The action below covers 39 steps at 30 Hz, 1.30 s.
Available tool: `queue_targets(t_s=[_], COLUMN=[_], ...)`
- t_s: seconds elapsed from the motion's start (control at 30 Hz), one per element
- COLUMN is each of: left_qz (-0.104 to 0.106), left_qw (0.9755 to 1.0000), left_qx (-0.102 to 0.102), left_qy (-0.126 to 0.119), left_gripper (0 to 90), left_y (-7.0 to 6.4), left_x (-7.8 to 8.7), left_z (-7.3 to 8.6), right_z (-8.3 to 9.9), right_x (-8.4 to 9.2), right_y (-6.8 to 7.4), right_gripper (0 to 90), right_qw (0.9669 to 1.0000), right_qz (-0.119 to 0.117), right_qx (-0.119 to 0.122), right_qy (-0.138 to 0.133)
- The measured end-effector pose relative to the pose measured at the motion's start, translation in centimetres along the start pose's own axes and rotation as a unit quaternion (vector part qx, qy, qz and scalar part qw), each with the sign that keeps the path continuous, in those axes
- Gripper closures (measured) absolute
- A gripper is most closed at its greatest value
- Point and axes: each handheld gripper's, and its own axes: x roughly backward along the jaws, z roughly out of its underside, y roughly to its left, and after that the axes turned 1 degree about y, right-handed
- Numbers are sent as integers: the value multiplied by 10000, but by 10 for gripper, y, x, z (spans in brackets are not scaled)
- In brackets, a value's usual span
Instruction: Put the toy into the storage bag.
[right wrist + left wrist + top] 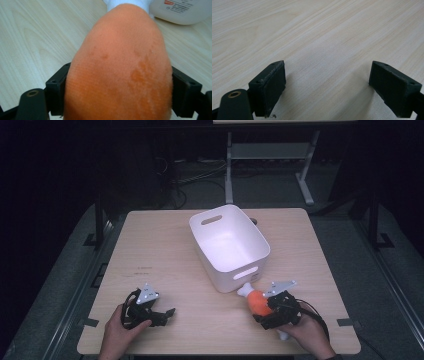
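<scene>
The right gripper (264, 310) is clamped on an orange plush drumstick toy (258, 302), its soft body bulging well past both jaws, its white bone end (244, 290) pointing ahead toward the white plastic bin (230, 246) just beyond it on the counter (165, 255). The likely step is lifting the toy into that bin. The risk, as I judge it: plush compresses and can creep out of a squeeze (the grip sits low on the fat end), or the white tip catches the bin's near wall and shoves it. The left gripper (165, 314) rests off to the side, jaws wide apart, holding nothing.
</scene>
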Motion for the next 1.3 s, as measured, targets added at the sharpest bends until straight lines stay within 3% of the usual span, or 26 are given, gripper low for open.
queue_targets(t_s=[0.43, 0.93, 1.3], left_qz=[0, 0, 1], left_qw=[10000, 10000, 10000], left_qx=[2, 0, 3], left_qy=[-2, -3, -3], left_gripper=[130, 130, 130], left_y=[0, 0, 0], left_x=[0, 0, 0], left_z=[0, 0, 0], right_z=[8, 19, 19], right_x=[11, 28, 37], right_y=[-19, -49, -66], right_gripper=[196, 198, 198], right_qw=[9995, 9967, 9952], right_qz=[209, 512, 631], right_qx=[-196, -596, -689], right_qy=[-95, -207, -274])
